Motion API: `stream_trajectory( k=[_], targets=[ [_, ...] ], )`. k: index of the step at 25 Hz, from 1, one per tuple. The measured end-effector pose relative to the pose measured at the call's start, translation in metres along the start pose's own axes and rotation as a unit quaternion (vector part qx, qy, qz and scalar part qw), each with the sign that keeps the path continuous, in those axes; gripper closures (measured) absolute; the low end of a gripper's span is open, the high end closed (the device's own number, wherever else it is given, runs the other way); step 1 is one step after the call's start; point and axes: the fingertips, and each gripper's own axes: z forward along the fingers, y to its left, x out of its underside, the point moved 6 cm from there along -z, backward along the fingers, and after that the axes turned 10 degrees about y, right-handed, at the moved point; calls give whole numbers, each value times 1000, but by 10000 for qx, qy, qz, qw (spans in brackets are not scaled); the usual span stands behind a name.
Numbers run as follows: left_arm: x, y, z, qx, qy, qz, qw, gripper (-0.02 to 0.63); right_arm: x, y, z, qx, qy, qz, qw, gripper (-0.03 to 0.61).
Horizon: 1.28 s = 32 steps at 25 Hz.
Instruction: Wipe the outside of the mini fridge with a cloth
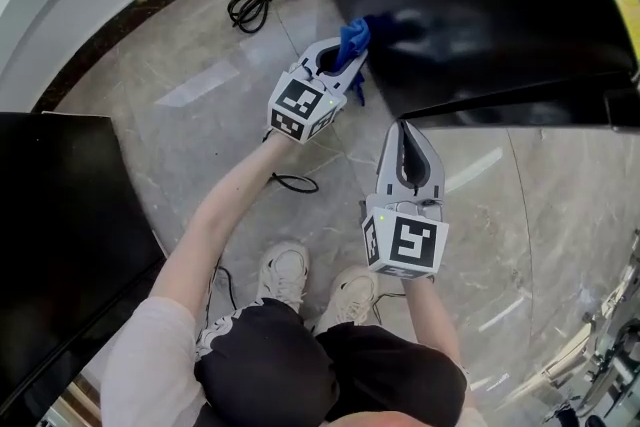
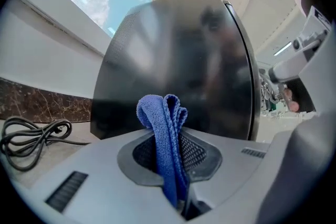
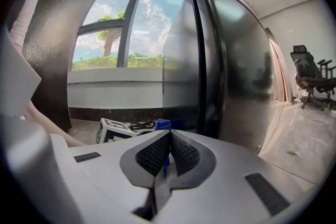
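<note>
A person stands on a pale marble floor (image 1: 200, 115) with a handheld gripper in each hand, facing a black mini fridge (image 1: 480, 5). The left gripper (image 1: 340, 65) is clamped on a blue cloth (image 1: 353, 40). In the left gripper view the folded cloth (image 2: 164, 113) runs up between the two mesh pads and bunches into a loop above the jaw tips of the left gripper (image 2: 170, 139). The mini fridge's glossy dark side (image 2: 178, 60) rises straight ahead of those jaws. The cloth's loop is close to that side, though no view settles whether it touches.

The right gripper (image 1: 403, 130) hovers to the right of the left one and further back from the fridge. In the right gripper view its jaws (image 3: 169, 136) are pressed together tip to tip. Only a thin blue sliver shows in the seam between the pads, too small to identify. Ahead and to the right of this gripper stands the fridge (image 3: 231, 71). The cloth (image 3: 160, 124) and the left gripper's marker cube (image 3: 113, 131) sit low to its front left.

A coiled black power cord (image 1: 258, 0) lies on the floor to the left of the left gripper, near the wall.
</note>
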Motion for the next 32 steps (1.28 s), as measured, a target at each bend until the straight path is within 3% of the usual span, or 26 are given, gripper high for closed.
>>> stream_trajectory(
  k=[12, 23, 26, 32],
  targets=[
    [-1, -106, -25, 710, -12, 122, 9974, 557, -5, -40, -36, 639, -335, 104, 9973, 568],
    [3, -156, -29, 977, 50, 71, 9952, 557, -2, -65, -57, 915, -442, 387, 9941, 568],
    [4, -166, -29, 1035, 38, -162, 9945, 557, -2, -66, -58, 915, -455, 412, 9939, 568],
    [7, -182, -30, 1245, 85, -32, 9922, 557, 2, -65, -61, 934, -435, 405, 9939, 568]
  ],
)
